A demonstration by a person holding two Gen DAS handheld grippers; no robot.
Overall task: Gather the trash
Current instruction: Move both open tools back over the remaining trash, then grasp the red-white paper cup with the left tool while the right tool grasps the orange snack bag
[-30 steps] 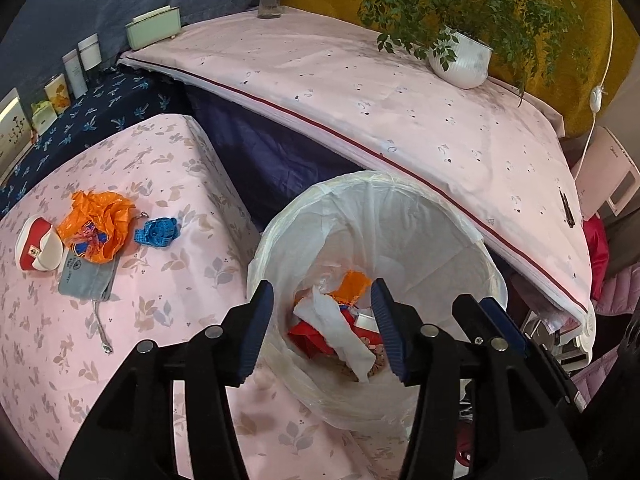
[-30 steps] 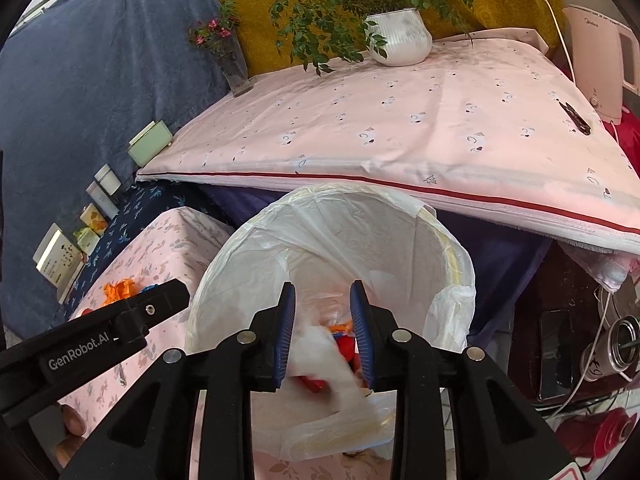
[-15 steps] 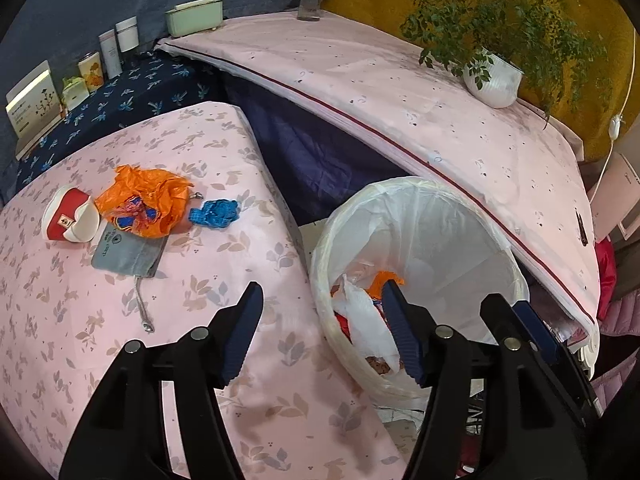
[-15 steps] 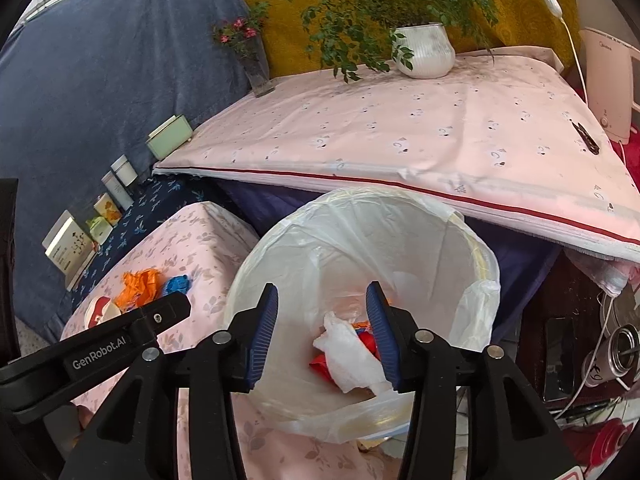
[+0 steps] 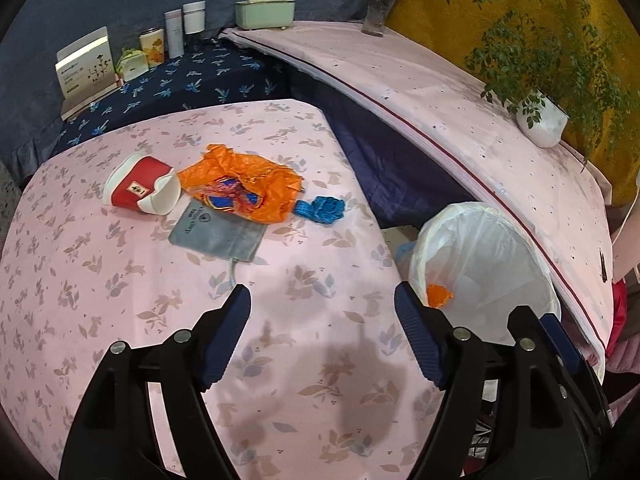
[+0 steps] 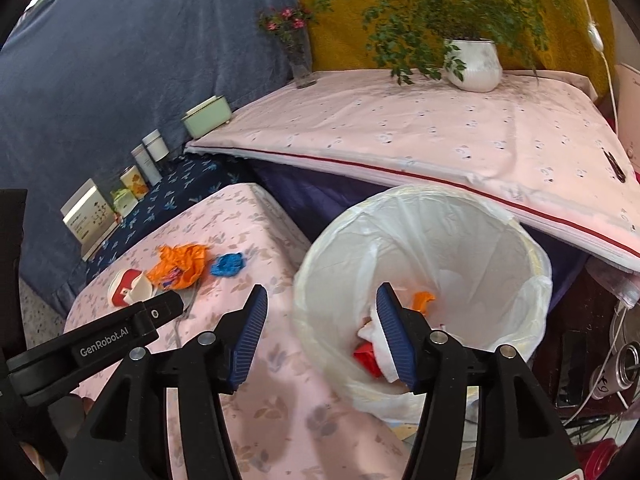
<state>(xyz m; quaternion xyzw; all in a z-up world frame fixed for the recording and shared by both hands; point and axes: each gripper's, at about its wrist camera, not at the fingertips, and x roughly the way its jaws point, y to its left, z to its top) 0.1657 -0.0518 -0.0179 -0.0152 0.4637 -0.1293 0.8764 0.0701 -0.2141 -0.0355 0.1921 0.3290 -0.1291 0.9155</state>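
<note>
Both wrist views overlook table (image 5: 120,280) and bin (image 6: 532,248).

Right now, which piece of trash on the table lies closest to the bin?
The blue wad. It lies at the table's bin-side edge, right of the orange wrapper; the red cup is farthest from the bin.

Evenly and softly lit, bright, with no hard glare. Faint blurred shadows on the pink leaf-printed tablecloth (image 5: 120,280) beneath the wide-open left gripper (image 5: 322,336). Strongly bowed by fisheye, black-vignetted at corners. Slightly motion-smeared in the right wrist view, sharper in the left.
</note>
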